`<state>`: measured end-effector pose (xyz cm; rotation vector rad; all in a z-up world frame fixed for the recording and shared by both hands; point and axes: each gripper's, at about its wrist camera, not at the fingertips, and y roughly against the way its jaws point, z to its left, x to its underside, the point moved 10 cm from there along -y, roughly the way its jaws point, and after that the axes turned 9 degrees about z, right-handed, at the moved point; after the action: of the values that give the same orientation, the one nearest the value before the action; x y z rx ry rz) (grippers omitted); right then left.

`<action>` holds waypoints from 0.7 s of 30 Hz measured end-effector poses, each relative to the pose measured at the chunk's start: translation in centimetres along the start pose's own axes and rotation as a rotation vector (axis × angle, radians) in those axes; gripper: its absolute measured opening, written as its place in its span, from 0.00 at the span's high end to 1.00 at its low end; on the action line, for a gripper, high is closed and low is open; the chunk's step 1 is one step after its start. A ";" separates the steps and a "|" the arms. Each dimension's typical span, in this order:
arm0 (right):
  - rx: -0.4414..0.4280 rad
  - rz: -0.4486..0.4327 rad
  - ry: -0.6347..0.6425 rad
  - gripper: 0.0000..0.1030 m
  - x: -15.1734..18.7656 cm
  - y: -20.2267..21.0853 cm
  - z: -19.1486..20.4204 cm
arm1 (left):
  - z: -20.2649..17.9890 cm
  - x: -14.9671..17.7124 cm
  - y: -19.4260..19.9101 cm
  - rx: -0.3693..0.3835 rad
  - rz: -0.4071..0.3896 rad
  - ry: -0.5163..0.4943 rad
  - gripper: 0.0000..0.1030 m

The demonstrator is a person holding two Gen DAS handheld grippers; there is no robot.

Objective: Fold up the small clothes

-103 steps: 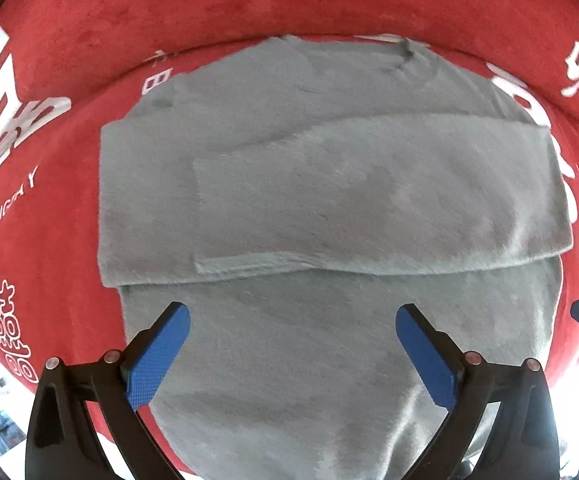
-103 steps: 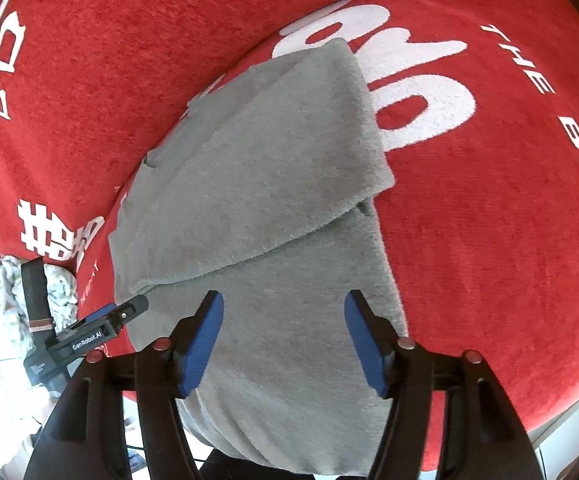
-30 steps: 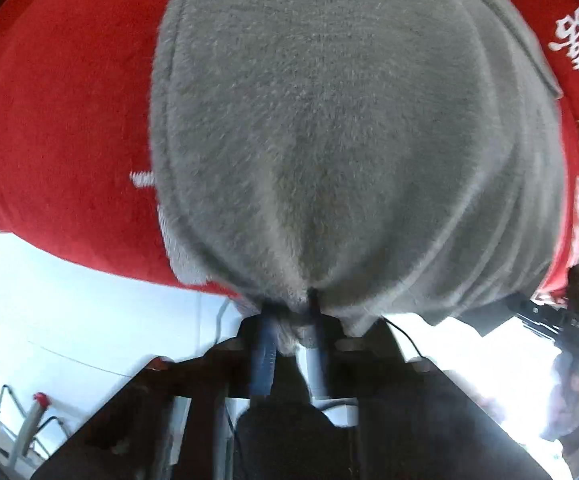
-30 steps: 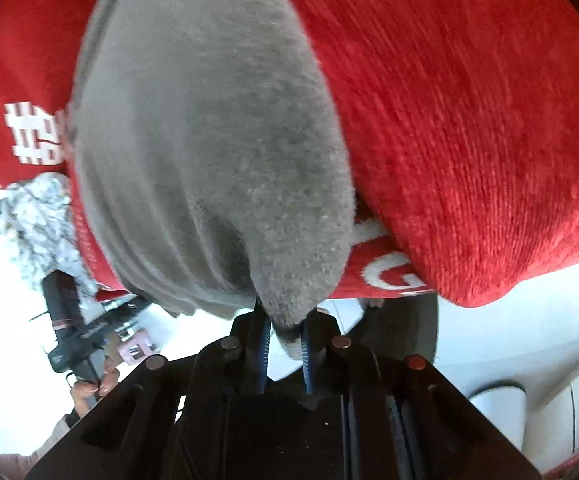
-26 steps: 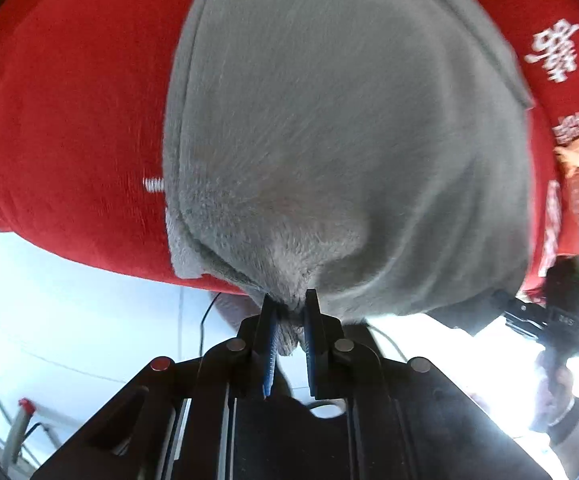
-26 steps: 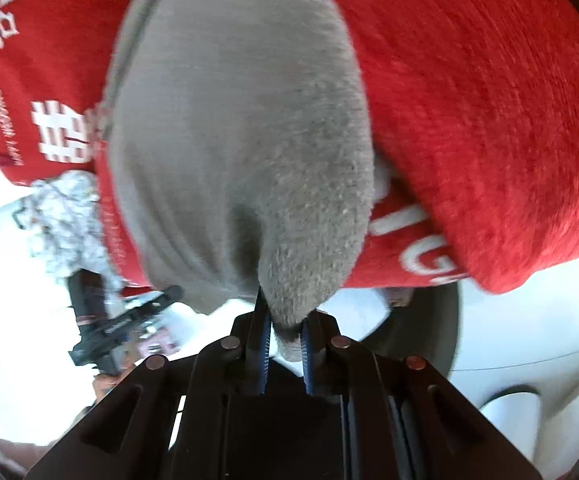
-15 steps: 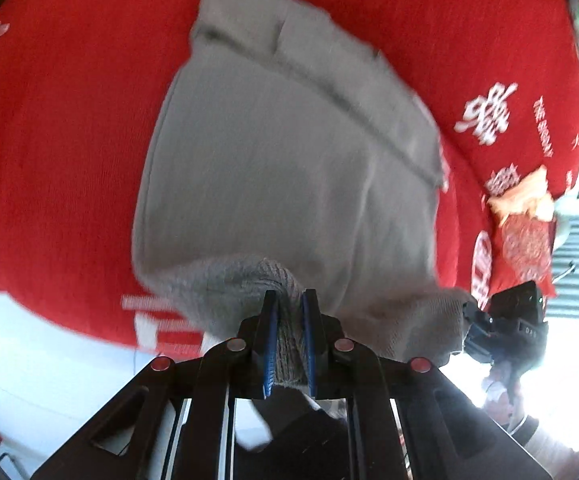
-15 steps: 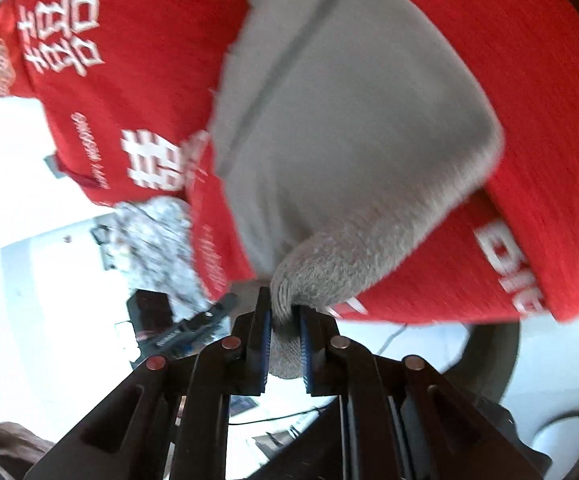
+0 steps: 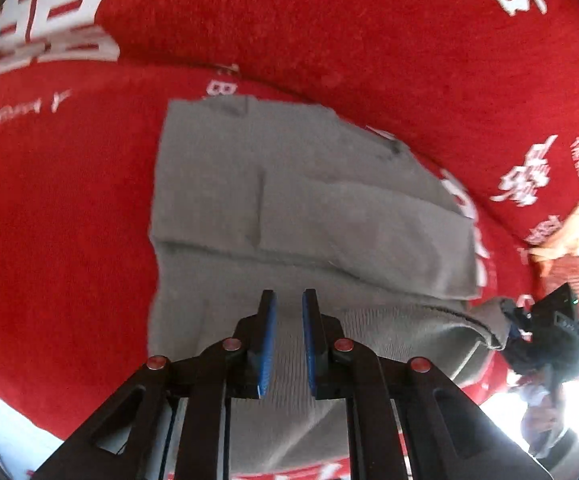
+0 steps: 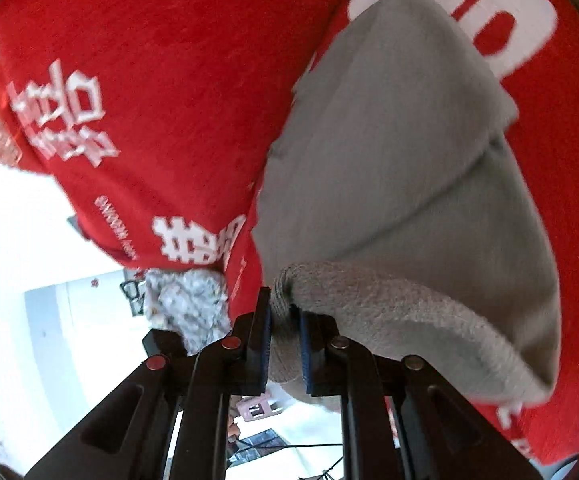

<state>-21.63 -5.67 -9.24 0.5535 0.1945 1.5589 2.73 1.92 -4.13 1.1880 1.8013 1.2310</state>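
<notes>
bare red cloth (image 9: 69, 220) left of sweater (image 9: 289, 208); patterned bundle (image 10: 187, 304) crowds table edge.

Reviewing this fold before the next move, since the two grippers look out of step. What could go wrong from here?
The right gripper is shut on the hem of the grey knitted sweater, while the left gripper has a gap between its jaws with cloth only behind it. Carrying on one-handed could skew the fold. The sleeve folded across the sweater could slip open. The sweater's lower edge hangs past the red cloth-covered surface and might slide off.

Red cloth (image 9: 329, 40) with white lettering; bright white room (image 10: 29, 260) beyond.
</notes>
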 end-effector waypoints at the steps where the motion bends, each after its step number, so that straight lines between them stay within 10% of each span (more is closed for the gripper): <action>1: 0.016 0.004 -0.013 0.87 -0.7 -0.3 -0.4 | 0.3 0.0 -0.2 -0.014 0.013 -0.003 0.84; 4: 0.063 0.029 -0.049 0.87 -2.0 -1.3 -1.4 | 0.5 0.1 -1.3 -0.073 0.068 -0.019 0.17; 10: 0.201 0.097 -0.046 0.77 -2.8 -2.1 -3.2 | 1.5 1.9 -2.8 -0.195 0.151 -0.113 0.15; 14: 0.379 0.116 0.058 0.47 -3.0 -1.7 -3.4 | 3.4 4.0 -5.8 -0.165 0.266 -0.064 0.15; 21: 0.674 0.075 0.323 0.44 -4.3 -1.4 -1.2 | 3.7 5.1 -7.9 -0.071 0.337 -0.046 0.15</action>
<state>-20.98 -9.46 -11.86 0.8296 0.9776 1.6384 1.48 6.73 -12.95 1.5088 1.5524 1.4275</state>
